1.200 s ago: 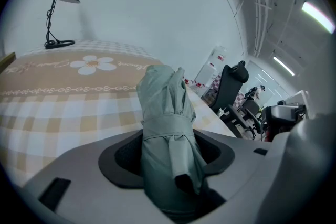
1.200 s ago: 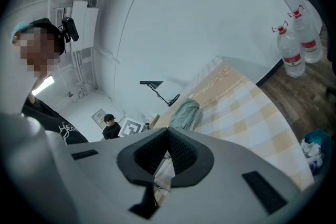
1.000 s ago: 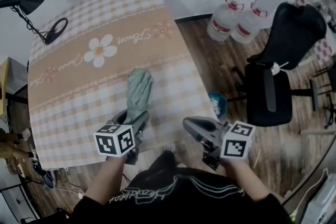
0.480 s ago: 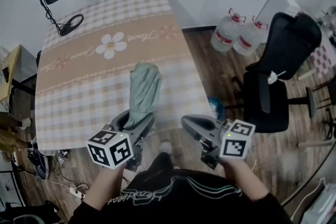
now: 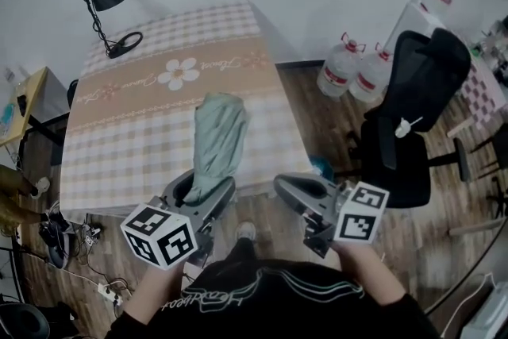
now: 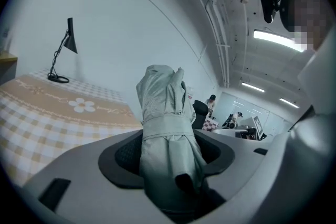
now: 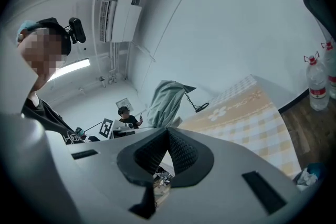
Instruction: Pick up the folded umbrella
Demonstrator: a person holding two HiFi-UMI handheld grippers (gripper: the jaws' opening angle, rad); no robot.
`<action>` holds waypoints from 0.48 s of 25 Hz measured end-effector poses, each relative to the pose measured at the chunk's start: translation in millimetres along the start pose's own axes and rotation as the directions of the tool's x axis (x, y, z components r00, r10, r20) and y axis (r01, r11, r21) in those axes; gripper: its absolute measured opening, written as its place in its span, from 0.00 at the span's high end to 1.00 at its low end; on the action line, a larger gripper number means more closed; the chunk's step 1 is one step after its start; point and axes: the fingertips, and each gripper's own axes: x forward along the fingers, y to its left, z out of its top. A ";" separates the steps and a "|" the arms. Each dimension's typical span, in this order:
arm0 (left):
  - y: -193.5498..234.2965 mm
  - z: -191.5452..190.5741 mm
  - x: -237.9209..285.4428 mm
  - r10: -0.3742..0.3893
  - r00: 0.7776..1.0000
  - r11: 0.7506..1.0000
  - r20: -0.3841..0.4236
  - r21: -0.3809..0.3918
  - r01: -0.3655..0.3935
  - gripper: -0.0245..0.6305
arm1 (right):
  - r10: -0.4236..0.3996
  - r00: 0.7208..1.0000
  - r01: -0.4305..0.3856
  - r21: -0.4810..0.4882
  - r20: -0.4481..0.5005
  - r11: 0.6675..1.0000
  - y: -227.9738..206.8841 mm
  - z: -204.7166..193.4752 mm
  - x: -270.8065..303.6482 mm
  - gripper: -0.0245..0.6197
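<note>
Got the folded umbrella (image 5: 217,137) clamped in the left gripper (image 5: 202,188). Spread fairly wide at the jaws, pressing on both sides of the bundle just behind the wrap strap (image 6: 164,126). Pokes forward out of the grip, clear of the checked tablecloth (image 5: 119,155), with the canopy end out over the near half of the table and the dark handle end (image 6: 185,184) tucked back behind the pads. Nothing in the right gripper (image 5: 295,191). Closed together at the jaws, meeting at the pad tips, hanging off the table's near corner, beside the umbrella but apart from it.

Handling, by the look of it: light. Soft sage-green cloth rolled over what should be a stiff shaft and ribs. Probably squashes a little before reaching the firm core. Smooth fabric, likely slippery, so could slide lengthwise if tipped nose-down. Not fragile, though hard squeezing might bend a rib.

Best taken right about here, by the strap: bound tight, thick, firm. Poorer up at the flared far end, with only loose, floppy cloth to pinch. Gripped this close to the handle end, some droop or swing of the long free end to be expected. Worth keeping level.
</note>
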 end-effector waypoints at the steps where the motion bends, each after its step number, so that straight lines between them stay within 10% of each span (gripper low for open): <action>1: -7.0 0.5 -5.2 -0.004 1.000 1.000 0.010 0.004 0.004 0.57 | 0.005 1.000 -0.005 -0.012 0.005 1.000 6.8 1.1 -4.3 0.95; 12: -55.6 4.5 -44.0 -0.016 0.996 0.999 0.083 0.050 0.012 0.57 | 0.053 0.998 -0.050 -0.102 0.028 0.993 58.8 2.9 -34.2 0.95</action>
